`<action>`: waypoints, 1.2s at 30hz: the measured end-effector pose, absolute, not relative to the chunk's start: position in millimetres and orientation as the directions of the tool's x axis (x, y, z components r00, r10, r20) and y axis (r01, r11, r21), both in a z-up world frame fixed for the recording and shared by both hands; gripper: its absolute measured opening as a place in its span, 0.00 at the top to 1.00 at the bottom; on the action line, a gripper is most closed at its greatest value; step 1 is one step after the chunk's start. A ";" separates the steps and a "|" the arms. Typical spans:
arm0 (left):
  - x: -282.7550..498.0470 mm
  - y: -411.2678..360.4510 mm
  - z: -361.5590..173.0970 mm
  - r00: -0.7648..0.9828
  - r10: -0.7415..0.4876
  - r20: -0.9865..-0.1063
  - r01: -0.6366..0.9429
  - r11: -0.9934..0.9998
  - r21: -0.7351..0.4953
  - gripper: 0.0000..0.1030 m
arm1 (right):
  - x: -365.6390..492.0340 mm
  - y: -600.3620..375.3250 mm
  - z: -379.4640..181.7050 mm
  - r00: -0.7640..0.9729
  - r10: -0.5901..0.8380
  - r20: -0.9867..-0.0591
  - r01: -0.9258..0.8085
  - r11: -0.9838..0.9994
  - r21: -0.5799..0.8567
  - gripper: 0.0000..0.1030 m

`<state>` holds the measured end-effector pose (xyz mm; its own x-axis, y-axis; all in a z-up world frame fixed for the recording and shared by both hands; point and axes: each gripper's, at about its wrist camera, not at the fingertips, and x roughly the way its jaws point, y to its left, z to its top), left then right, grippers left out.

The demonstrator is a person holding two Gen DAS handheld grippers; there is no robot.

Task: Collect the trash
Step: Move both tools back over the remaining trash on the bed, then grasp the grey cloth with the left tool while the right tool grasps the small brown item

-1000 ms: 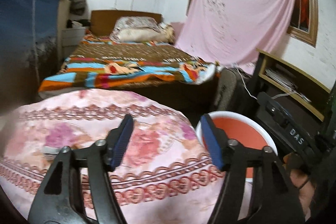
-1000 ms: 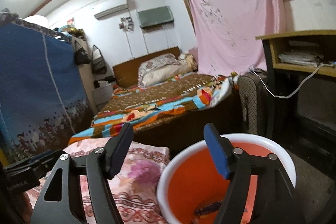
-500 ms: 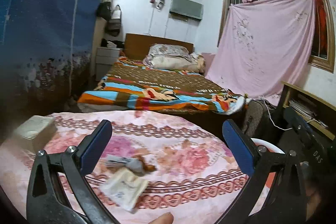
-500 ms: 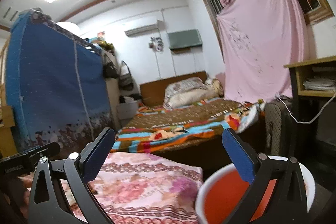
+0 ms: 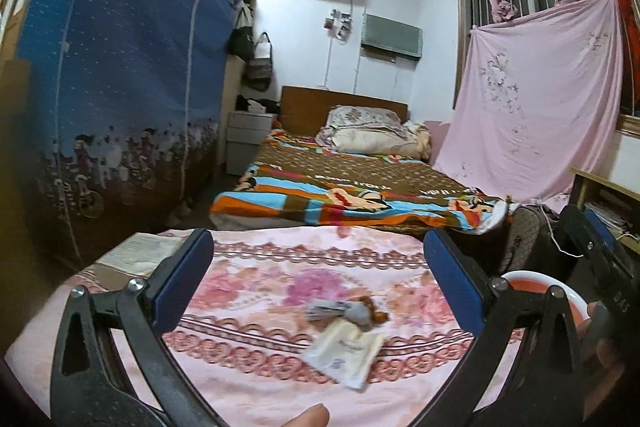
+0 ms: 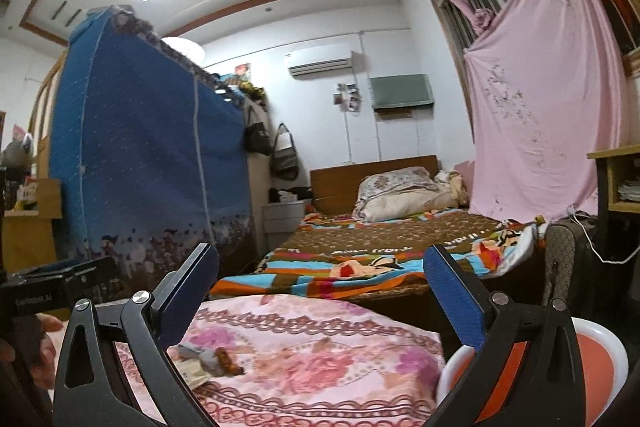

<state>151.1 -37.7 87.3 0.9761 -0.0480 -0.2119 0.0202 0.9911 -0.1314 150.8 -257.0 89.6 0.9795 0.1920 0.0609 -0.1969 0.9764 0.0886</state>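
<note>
On the pink floral tablecloth (image 5: pixel 280 279) lie a white flat packet (image 5: pixel 348 353) and, just behind it, a crumpled grey-and-brown wrapper (image 5: pixel 348 311). My left gripper (image 5: pixel 316 267) hangs over the table with its jaws wide open and nothing between them; the trash lies below and ahead of it. My right gripper (image 6: pixel 320 279) is also wide open and empty, above the table's right side. In the right wrist view the crumpled wrapper (image 6: pixel 212 357) lies low on the left. An orange bucket with a white rim (image 6: pixel 600 359) stands right of the table; the orange bucket (image 5: pixel 536 285) shows partly in the left wrist view.
A bed with a striped colourful blanket (image 5: pixel 352 195) stands behind the table. A blue fabric wardrobe (image 5: pixel 120 87) fills the left side. A pink sheet (image 5: pixel 540 99) hangs over the window at right, above a wooden shelf (image 5: pixel 600 195). A book or tissue pack (image 5: pixel 140 251) lies at the table's far left.
Both grippers' jaws have opened from part way to fully wide. Both views swung left, away from the bucket and towards the table, bringing the trash into sight.
</note>
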 end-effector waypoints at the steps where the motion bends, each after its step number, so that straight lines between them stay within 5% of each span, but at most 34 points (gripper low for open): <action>1: 149.0 -34.0 87.0 0.978 -0.041 -0.207 0.014 0.991 -0.130 0.11 | 150.5 -253.4 89.4 0.978 0.201 0.061 -0.206 0.975 0.083 0.00; 22: 141.1 11.6 78.5 0.988 0.003 -0.157 -0.023 0.992 -0.126 0.11 | 163.6 -189.6 81.3 0.941 0.338 -0.019 -0.338 0.941 -0.009 0.00; 29: 158.4 20.6 71.9 0.975 -0.048 -0.215 0.015 0.988 -0.155 0.16 | 190.0 -177.0 74.4 0.919 0.360 -0.162 -0.367 0.930 -0.015 0.24; 36: 185.7 12.5 56.1 0.928 -0.146 -0.343 0.089 0.980 -0.177 0.38 | 220.4 -171.4 58.8 0.861 0.379 -0.338 -0.395 0.919 0.023 0.51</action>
